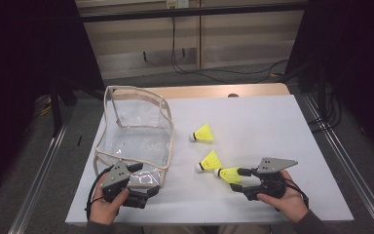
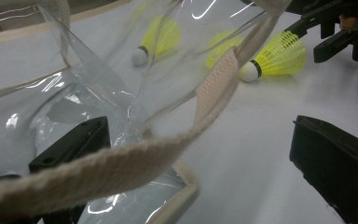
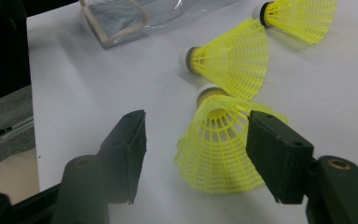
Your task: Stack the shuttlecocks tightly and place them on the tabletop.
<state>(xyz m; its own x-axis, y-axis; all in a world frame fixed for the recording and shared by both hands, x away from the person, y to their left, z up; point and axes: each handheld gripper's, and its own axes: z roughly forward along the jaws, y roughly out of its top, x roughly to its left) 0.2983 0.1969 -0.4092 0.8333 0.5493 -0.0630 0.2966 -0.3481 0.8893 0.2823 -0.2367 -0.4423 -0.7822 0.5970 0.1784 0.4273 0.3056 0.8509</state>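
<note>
Three shuttlecocks [image 3: 223, 144] (right gripper [image 3: 196, 154] view: jaws straddle nearest)

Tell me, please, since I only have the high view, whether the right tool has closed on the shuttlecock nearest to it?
Observer: Not yet. In the right gripper view the right tool stands open, with the shuttlecock lying skirt-first between its jaws; one jaw is well clear of it.
Operator: Thank you. And on the other side?
Observer: The left tool is open too. The woven trim of the clear bag crosses between its jaws, ungripped.
</note>
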